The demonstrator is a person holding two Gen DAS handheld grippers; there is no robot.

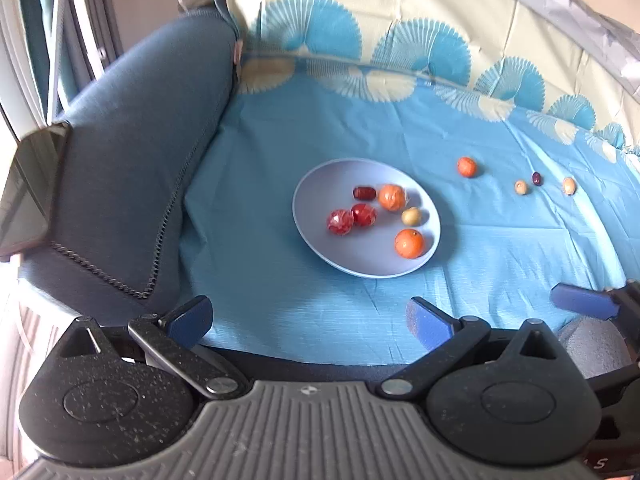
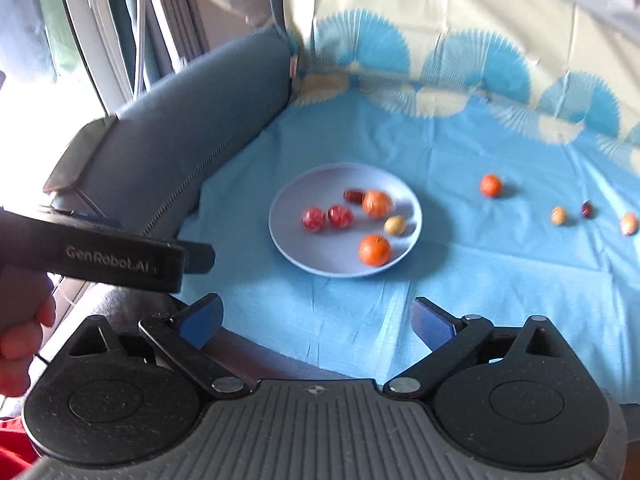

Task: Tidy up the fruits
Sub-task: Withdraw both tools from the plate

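Observation:
A pale blue plate (image 1: pixel 320 248) (image 2: pixel 288 248) lies on the blue cloth and holds several fruits: two oranges (image 1: pixel 409 243) (image 2: pixel 374 250), two red fruits (image 1: pixel 340 222) (image 2: pixel 313 219), a dark date (image 1: pixel 364 192) and a pale round fruit (image 1: pixel 412 216). Right of the plate on the cloth lie a small orange (image 1: pixel 467 167) (image 2: pixel 491 185), two pale fruits (image 1: pixel 521 187) (image 2: pixel 558 215) and a dark date (image 1: pixel 537 178) (image 2: pixel 587 209). My left gripper (image 1: pixel 310 318) is open and empty, near the cloth's front edge. My right gripper (image 2: pixel 318 318) is open and empty, also short of the plate.
A grey-blue cushion (image 1: pixel 132 152) (image 2: pixel 180 128) borders the cloth on the left. A patterned cloth backdrop (image 1: pixel 400 40) rises behind. The left gripper's body (image 2: pixel 100 256) crosses the right wrist view at left. The right gripper's finger (image 1: pixel 584 300) shows at the left view's right edge.

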